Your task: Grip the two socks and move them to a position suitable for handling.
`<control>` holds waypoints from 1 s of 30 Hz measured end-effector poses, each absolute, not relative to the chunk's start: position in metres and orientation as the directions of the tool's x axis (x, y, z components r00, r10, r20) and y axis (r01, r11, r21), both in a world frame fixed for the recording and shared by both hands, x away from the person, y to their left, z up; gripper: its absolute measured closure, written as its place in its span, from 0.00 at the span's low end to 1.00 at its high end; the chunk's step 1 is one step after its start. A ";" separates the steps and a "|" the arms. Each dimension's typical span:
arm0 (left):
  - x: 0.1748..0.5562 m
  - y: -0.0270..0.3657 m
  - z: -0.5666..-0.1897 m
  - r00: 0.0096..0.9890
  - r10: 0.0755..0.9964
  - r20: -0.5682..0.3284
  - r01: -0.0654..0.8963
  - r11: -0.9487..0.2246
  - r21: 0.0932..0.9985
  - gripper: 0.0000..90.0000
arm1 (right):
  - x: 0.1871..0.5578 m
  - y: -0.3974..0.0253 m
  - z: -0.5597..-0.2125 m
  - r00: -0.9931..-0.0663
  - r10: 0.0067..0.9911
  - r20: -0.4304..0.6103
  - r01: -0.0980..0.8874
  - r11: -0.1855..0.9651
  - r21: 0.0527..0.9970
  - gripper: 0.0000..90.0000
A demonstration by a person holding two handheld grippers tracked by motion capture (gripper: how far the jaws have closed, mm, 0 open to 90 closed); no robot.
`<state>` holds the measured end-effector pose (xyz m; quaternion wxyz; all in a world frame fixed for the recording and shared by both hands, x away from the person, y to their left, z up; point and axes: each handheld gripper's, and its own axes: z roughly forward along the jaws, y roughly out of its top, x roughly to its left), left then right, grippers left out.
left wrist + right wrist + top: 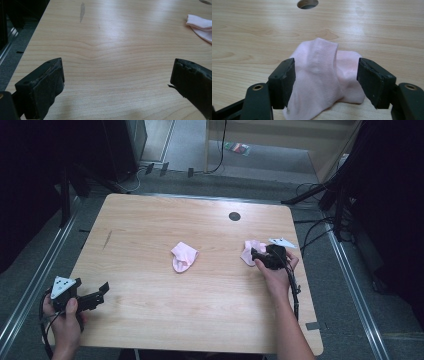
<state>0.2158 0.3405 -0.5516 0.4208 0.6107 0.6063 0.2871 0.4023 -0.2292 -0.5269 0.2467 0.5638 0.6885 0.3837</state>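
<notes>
Two pink socks lie on the wooden table [150,220]. One sock [184,256] rests crumpled near the middle; its edge appears at the top right of the left gripper view [201,25]. The other sock [247,252] lies to the right, bunched up [324,75]. My right gripper [256,255] is down at this sock, open, with its jaws standing on either side of the fabric [325,80]. My left gripper [101,293] hovers open over bare wood at the table's near left corner [117,85], nothing between its jaws.
A round cable hole [234,216] sits in the table behind the right sock, also at the top of the right gripper view [307,3]. A dark streak [82,10] marks the wood at the far left. Cables and dark stands surround the table.
</notes>
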 end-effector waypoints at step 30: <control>0.215 0.341 -0.552 0.108 0.980 -0.166 0.493 0.093 0.865 0.00 | 0.411 -0.233 -0.546 -0.138 0.990 0.041 0.620 0.054 0.782 0.92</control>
